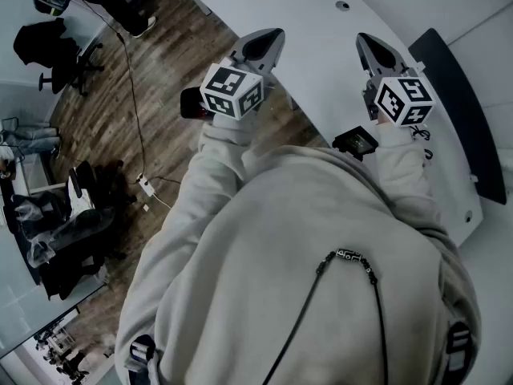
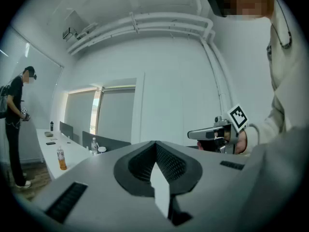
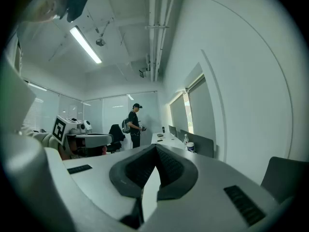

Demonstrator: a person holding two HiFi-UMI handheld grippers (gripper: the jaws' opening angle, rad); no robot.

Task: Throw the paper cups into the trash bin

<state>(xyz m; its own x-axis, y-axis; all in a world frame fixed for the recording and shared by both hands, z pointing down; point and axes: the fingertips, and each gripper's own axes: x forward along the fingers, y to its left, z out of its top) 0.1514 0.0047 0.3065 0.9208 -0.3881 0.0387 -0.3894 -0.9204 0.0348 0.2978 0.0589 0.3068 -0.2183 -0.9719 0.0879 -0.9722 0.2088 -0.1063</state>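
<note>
I hold both grippers level in front of a light hoodie, above a white curved table (image 1: pixel 337 46). My left gripper (image 1: pixel 268 38) sits over the table's left edge and my right gripper (image 1: pixel 370 45) over its middle. Each one's own view shows the jaws meeting at the tip with nothing between them: left gripper (image 2: pixel 155 146), right gripper (image 3: pixel 155 149). A white cup (image 3: pixel 190 146) stands next to a water bottle (image 3: pixel 185 139) on a far desk, also seen as a small cup (image 2: pixel 100 149) in the left gripper view. No trash bin shows in any view.
An orange drink bottle (image 2: pixel 60 158) stands on a long desk where a person (image 2: pixel 17 124) stands; the right gripper view shows a person (image 3: pixel 134 124) too. Office chairs (image 1: pixel 56 46) and a power strip (image 1: pixel 146 187) are on the wooden floor at left. A dark panel (image 1: pixel 465 111) borders the table's right.
</note>
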